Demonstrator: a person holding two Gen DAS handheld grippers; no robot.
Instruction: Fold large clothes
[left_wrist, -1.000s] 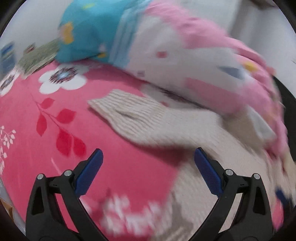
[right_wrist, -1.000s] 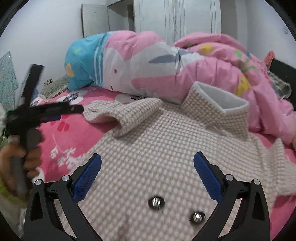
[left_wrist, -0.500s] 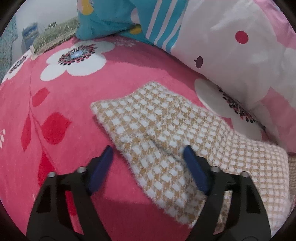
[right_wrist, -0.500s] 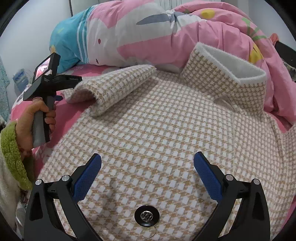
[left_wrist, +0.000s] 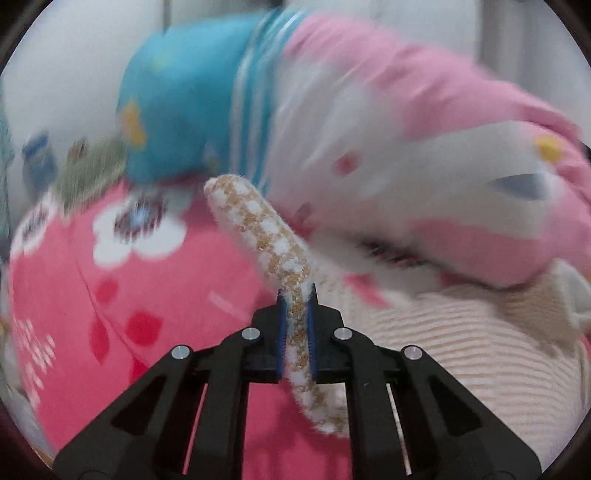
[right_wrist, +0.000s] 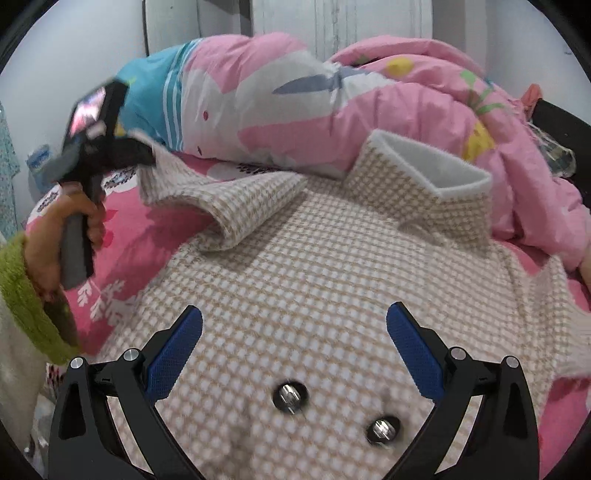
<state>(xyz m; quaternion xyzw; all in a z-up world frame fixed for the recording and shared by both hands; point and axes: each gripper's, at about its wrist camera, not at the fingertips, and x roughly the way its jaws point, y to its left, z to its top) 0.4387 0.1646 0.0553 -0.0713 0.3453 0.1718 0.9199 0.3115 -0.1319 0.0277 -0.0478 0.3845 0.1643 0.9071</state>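
checked sleeve (left_wrist: 273, 240) clamped in raised left claw (left_wrist: 295, 295), tilted downward.

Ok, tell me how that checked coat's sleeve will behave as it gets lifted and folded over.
Probably floppy: the sleeve sags in a curve between the shut left claw and the coat. Likely grippy, not slippery, since its fuzzy weave stays pinched. The cloth looks thick, so the fold may spring back rather than lie flat.
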